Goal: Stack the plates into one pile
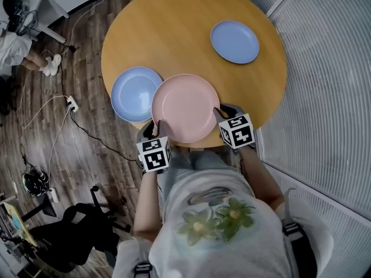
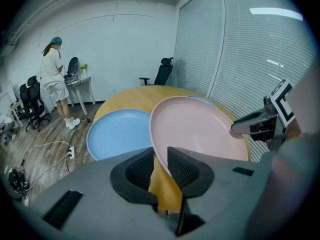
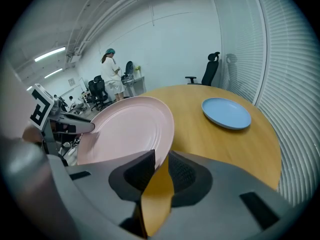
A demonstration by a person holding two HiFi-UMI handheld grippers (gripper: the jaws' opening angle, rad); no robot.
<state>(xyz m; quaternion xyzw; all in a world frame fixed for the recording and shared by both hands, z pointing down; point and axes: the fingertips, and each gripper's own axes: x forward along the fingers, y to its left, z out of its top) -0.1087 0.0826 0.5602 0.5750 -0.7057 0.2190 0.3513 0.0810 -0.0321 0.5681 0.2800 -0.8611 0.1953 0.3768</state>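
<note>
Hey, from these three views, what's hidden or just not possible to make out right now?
1. Head view: the pink plate covers the large blue plate's right edge; whether they touch cannot be told.
2. Left gripper view: the small blue plate is nearly all behind the pink plate.
3. Right gripper view: the large blue plate does not show; the pink plate blocks that side.

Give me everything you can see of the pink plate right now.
The pink plate is round, plain, matte and plastic-looking, empty, with a shallow well and raised rim. The left gripper clamps its near-left rim, the right gripper its near-right rim. It seems lifted over the near edge of the table, its left side overlapping a blue plate; contact there is unclear.
</note>
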